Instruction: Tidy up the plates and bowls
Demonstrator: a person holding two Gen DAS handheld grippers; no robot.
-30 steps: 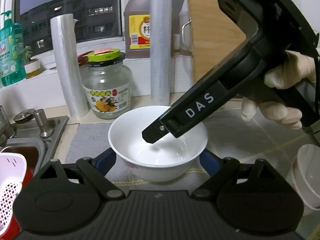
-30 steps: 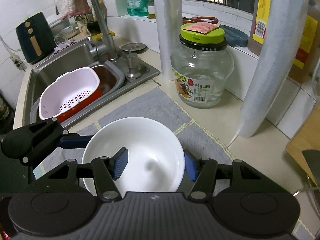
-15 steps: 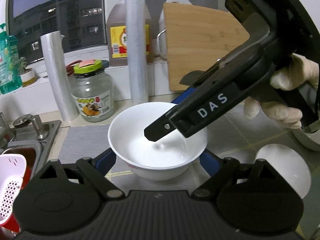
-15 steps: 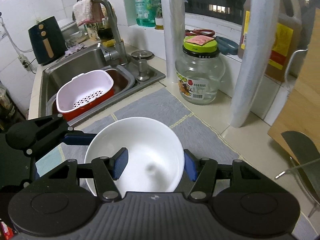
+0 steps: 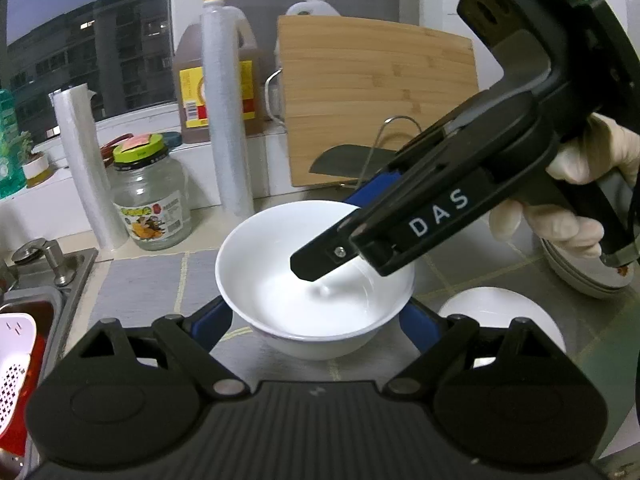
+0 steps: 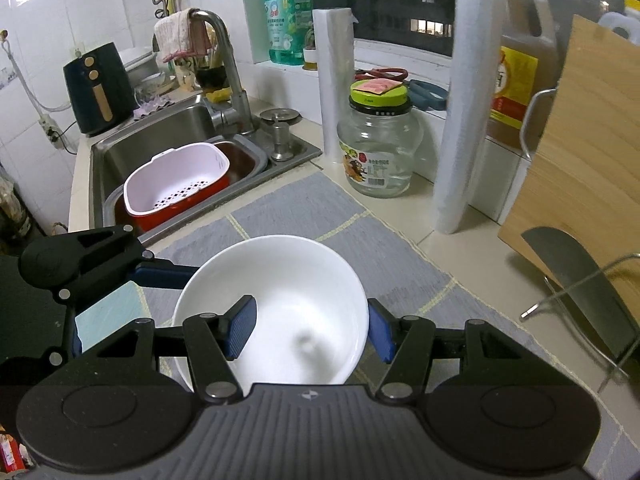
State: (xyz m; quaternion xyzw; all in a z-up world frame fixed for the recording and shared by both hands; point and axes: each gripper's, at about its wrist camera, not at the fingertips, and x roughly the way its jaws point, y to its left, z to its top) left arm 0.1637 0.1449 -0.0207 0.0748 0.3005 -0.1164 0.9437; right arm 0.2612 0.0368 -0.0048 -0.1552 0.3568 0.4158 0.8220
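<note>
Clearly, the white bowl (image 5: 316, 280), at centre frame above the grey mat (image 6: 296, 208), was pinched at its rim by the right gripper (image 6: 308, 330) and flanked, perhaps clamped, by the left gripper (image 5: 316, 320); slipping could be caused by opposing pulls

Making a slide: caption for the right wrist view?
Right gripper pinches the white bowl's rim above the grey mat.

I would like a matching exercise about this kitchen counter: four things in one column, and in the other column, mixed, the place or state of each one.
Things:
1. white bowl
2. glass jar
3. pink strainer basket
4. wooden cutting board

Places or states:
A. inside the sink
B. between the two plastic-wrap rolls
C. standing upright by the wall
D. between both grippers' fingers

Pairs: 1-D, 2-B, 3-A, 4-C
</note>
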